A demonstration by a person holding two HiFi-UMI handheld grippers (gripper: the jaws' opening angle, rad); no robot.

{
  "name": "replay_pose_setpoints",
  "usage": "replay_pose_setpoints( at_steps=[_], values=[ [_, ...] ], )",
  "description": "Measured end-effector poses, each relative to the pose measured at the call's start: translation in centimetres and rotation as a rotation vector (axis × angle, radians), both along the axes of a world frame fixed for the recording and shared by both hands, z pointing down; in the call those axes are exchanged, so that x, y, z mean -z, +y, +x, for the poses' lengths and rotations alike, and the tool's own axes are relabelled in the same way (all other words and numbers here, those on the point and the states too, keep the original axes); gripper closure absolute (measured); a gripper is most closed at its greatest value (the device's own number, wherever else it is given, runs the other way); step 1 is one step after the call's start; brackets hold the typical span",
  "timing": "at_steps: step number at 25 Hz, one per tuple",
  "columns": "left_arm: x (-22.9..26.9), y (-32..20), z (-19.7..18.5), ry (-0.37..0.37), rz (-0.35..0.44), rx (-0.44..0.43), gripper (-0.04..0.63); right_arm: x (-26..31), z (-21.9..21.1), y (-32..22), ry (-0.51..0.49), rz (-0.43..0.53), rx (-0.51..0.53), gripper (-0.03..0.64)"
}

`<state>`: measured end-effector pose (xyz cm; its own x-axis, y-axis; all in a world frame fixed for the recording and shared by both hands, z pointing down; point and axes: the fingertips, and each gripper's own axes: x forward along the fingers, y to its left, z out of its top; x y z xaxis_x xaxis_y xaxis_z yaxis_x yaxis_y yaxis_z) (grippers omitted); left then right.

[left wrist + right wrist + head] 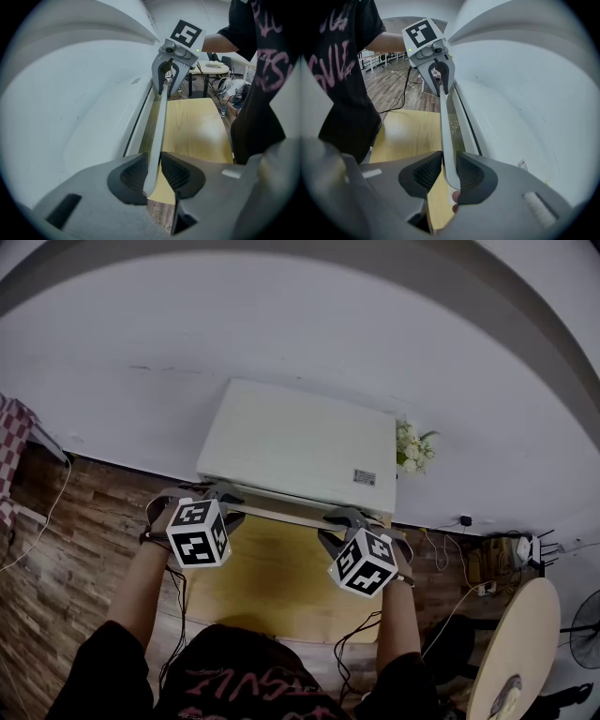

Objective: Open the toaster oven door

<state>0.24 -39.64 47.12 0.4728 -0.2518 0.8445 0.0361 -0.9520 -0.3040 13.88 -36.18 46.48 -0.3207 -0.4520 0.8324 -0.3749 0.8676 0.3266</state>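
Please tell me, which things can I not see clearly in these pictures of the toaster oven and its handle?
- Inside of the toaster oven: head view shows only its top; both gripper views show only a thin gap behind the handle.
- Print on the label: head view, too small.
- Near edge of the table: head view, covered by the person's shirt.

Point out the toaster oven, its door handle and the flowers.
toaster oven (295, 442): head view, middle of its white top panel.
door handle (158, 126): left gripper view, mid-length of the pale bar.
flowers (411, 448): head view, the white blooms.
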Motion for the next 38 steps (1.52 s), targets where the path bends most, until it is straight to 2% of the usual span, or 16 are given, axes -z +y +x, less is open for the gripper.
replay_pose_setpoints(
  at_steps=[7, 14, 38],
  values=[
    [-0.3, 0.9, -0.4, 0.011, 0.006, -0.017, 0.499, -0.7, -0.4, 0.8, 0.028, -0.026, -0.009, 0.511],
    [-0.7, 1.9, -0.6, 0.016, -0.003, -0.028, 0.5, -1.1, -0.6, 1.7, 0.027, -0.011, -0.022, 0.511],
    [-3.4, 7.2, -2.3, -0.019, -0.005, -0.116, 0.511, -4.0, -1.9, 6.7, 0.086, 0.003, -0.104, 0.509]
  ],
)
